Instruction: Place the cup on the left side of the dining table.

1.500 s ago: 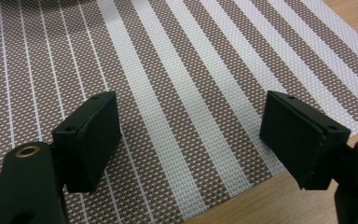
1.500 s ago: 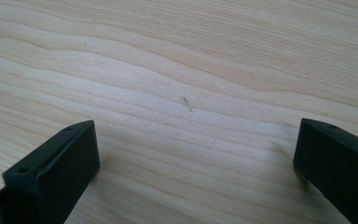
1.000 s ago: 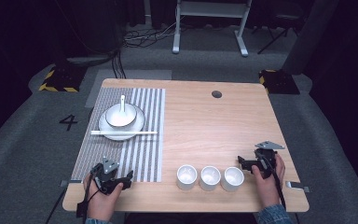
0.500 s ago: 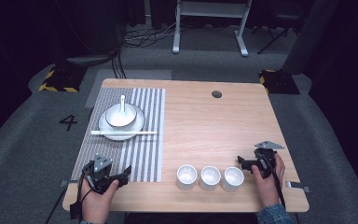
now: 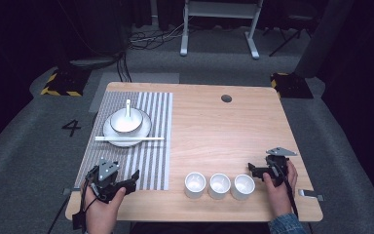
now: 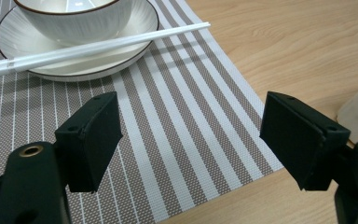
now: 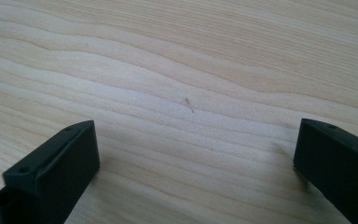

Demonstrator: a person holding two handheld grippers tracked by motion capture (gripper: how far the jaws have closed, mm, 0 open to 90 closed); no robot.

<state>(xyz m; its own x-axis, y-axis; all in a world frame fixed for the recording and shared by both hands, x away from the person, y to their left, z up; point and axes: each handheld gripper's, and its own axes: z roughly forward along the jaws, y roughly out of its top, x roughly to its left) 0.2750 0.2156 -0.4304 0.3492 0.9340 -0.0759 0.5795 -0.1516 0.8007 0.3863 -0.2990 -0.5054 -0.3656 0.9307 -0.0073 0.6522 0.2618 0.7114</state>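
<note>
Cups [image 5: 219, 185], three of them, white and alike, stand in a row near the front edge of the table, between the two hands.

Largest is the dark room: grey carpet, a floor mark reading "4" [image 5: 71, 127], yellow-and-black striped blocks [image 5: 58, 84] at the far corners and a white stand [image 5: 219, 24] beyond. The wooden table [image 5: 224, 131] has one round hole [image 5: 226, 98] near its far edge. One striped placemat [image 5: 141, 156] covers its left part. On the mat sits one saucer [image 5: 126, 131] carrying one bowl [image 5: 125, 121] with one spoon [image 5: 128, 107] in it, and one pair of white chopsticks [image 5: 129, 139] lies across the saucer's near rim.

The left gripper [image 5: 126, 184], held over the mat's front, has its jaws spread wide with nothing between them; its own view brings out the mat's weave and the saucer's dark rim line [image 6: 74, 74]. The right gripper [image 5: 255, 170], just right of the cups, is likewise spread and empty; its view gives bare wood grain [image 7: 186, 93].
</note>
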